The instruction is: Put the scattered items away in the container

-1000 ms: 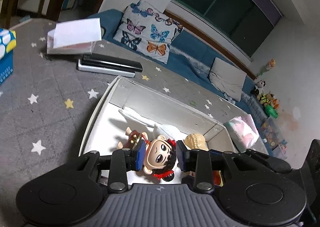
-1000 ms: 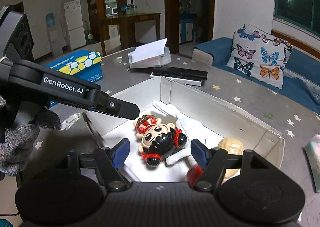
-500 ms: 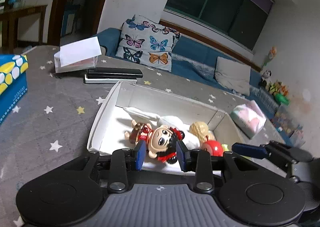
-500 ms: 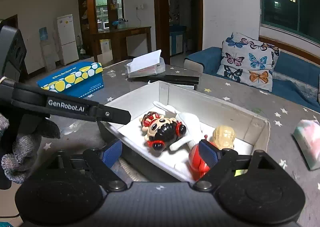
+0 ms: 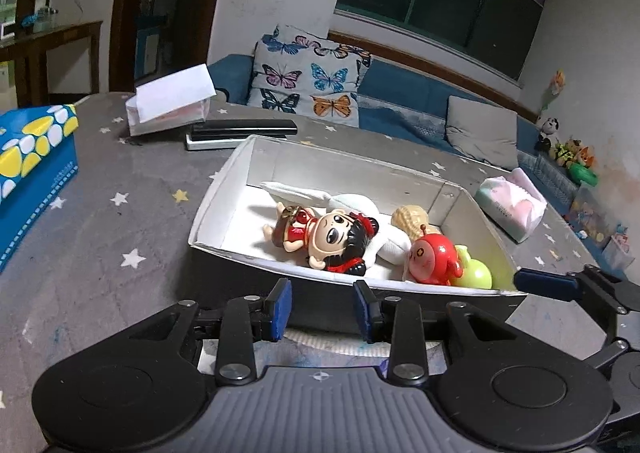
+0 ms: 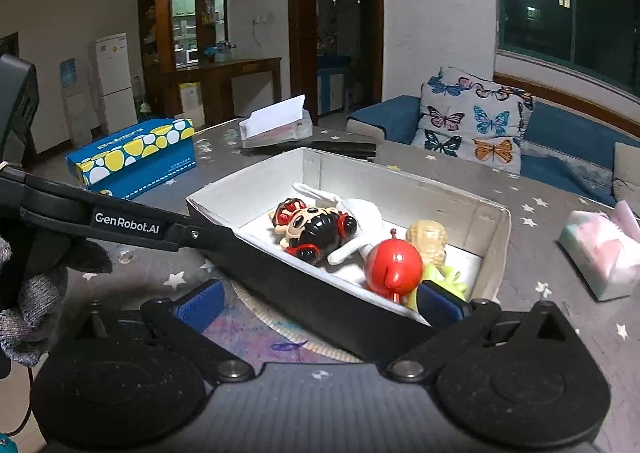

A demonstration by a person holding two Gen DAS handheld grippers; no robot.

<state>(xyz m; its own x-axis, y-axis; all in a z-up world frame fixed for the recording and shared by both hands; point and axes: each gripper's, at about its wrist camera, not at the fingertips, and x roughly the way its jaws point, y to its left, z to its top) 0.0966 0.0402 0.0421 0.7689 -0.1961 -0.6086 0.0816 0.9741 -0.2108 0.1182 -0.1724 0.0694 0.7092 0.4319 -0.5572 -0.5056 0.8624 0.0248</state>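
A cardboard box with a white inside holds a black-haired doll in red, a white plush, a peanut toy, a red round toy and a green toy. My left gripper is open just before the box's near wall, with nothing between its pads. My right gripper hangs near the same wall; its jaws are opening wide and grip nothing. Each view shows the other gripper's finger beside the box.
A blue spotted tissue box stands to the left. Behind the box lie a clear case with white paper and flat black and white slabs. A pastel tissue pack sits right. A gloved hand holds the left gripper.
Both grippers have drawn back from over the box to in front of its near wall. The right jaws have spread much wider. The doll lies where it was.
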